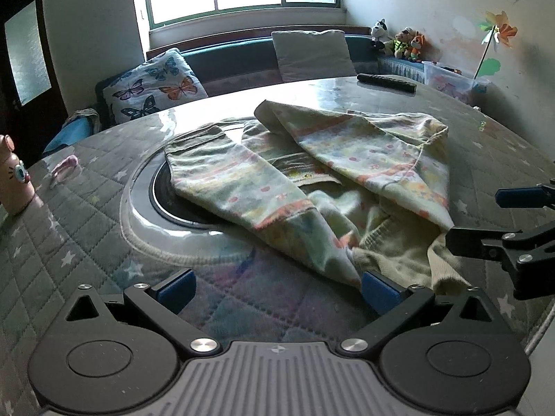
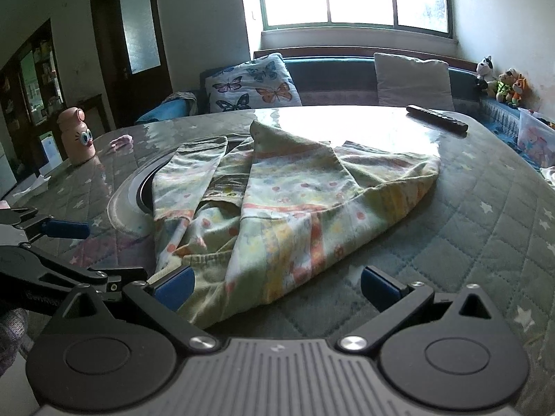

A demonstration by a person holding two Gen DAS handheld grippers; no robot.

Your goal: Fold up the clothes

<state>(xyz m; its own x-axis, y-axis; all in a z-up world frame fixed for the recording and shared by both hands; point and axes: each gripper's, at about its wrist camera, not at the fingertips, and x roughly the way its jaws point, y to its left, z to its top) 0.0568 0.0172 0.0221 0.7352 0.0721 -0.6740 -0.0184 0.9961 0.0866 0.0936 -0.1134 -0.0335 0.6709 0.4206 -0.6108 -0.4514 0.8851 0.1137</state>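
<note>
Spreading under a quilted, star-printed cover, the desk (image 1: 86,228) carries a crumpled pastel-patterned garment (image 1: 312,173) at its centre, partly over a dark round inset. Both grippers stand at six o'clock with fingers spread wide, gripping nothing: the left gripper (image 1: 277,289) touches the hem with one pad, the right gripper (image 2: 275,287) straddles the near edge. A remote control (image 2: 437,118) lies at one o'clock.

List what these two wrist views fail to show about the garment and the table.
- Garment underside and lower layers: hidden by its own folds, both views.
- Dark round inset in the table: mostly covered by the garment.
- Near hem: blocked by the right gripper in the right wrist view.
- Remote buttons: too small.
</note>
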